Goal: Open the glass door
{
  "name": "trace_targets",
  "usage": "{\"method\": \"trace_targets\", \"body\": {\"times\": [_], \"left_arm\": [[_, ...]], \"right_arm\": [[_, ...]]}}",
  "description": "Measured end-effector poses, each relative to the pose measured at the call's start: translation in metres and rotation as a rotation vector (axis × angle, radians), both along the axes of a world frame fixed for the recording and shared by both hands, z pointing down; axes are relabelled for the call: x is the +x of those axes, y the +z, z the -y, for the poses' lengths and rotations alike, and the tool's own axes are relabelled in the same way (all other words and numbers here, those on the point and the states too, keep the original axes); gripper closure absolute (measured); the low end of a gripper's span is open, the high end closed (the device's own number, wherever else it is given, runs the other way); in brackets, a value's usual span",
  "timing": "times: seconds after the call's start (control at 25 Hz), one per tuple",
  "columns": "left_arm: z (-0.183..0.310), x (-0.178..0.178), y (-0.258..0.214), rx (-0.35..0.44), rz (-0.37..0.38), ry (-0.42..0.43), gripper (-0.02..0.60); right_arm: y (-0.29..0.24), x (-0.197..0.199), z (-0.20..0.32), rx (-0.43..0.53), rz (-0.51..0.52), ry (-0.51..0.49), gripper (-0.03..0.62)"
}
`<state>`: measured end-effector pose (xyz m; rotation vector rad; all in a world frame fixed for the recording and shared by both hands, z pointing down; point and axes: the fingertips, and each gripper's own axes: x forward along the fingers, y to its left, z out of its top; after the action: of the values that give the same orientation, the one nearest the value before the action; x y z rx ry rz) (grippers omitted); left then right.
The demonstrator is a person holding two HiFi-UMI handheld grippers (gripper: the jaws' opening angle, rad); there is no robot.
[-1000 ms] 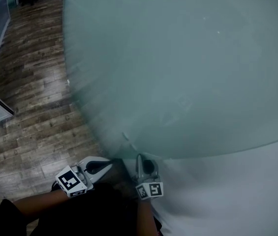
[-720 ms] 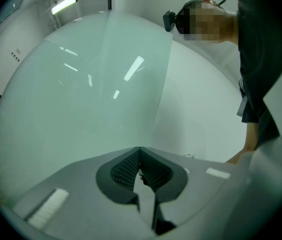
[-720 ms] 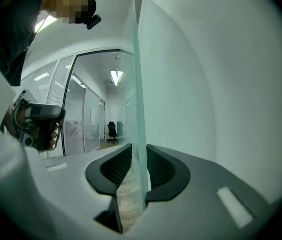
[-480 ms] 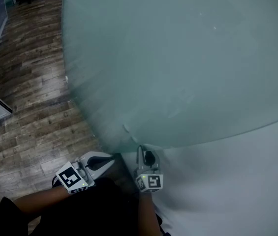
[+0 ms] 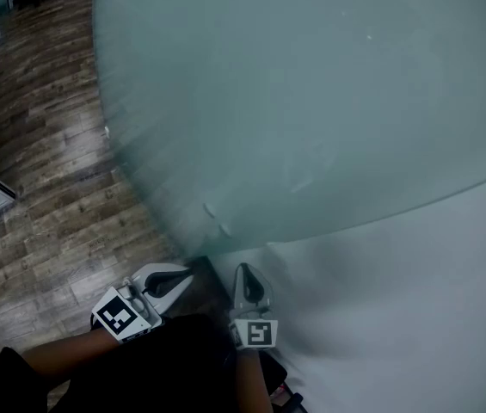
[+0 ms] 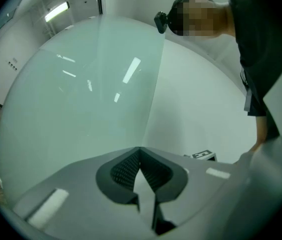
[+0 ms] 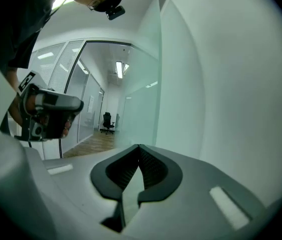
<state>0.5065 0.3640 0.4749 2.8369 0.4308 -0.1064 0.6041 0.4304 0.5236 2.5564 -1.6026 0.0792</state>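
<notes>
The frosted glass door (image 5: 311, 101) fills the upper head view, its near edge just ahead of both grippers. White wall (image 5: 415, 299) lies to its right and wood floor (image 5: 45, 188) to its left. The left gripper (image 5: 182, 275) has its jaws closed tip to tip on nothing. The right gripper (image 5: 244, 270) has just been closing its jaws; they now meet as well, empty, just short of the glass.

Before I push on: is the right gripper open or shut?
Shut: the right gripper has just been closing; its tips meet with nothing between them.
</notes>
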Motion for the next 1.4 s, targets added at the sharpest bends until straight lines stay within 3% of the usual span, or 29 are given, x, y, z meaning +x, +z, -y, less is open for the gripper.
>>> {"method": "trace_targets", "body": {"times": [0.24,0.4,0.52,0.84,1.08,1.4], "left_arm": [[0.002,-0.002,0.006,-0.024,0.003,-0.009,0.581],[-0.005,-0.009,0.0,-0.022,-0.017,0.002,0.581],[-0.01,-0.024,-0.002,-0.015,-0.018,-0.007,0.581],[-0.039,-0.089,-0.016,0.001,-0.039,-0.022,0.581],[-0.063,-0.157,-0.016,-0.005,0.014,-0.081,0.581],[-0.061,-0.229,0.019,0.009,0.064,-0.135,0.581]], "right_arm": [[-0.025,-0.031,-0.006,0.097,0.033,-0.015,0.592],[-0.051,-0.064,0.01,0.069,-0.056,-0.071,0.594],[-0.059,-0.086,0.012,0.073,-0.058,-0.093,0.594],[-0.072,-0.151,-0.019,0.127,-0.041,-0.091,0.594],[-0.077,-0.208,-0.047,0.128,-0.066,-0.11,0.594],[-0.047,-0.251,-0.075,0.169,-0.033,-0.071,0.594]]}}
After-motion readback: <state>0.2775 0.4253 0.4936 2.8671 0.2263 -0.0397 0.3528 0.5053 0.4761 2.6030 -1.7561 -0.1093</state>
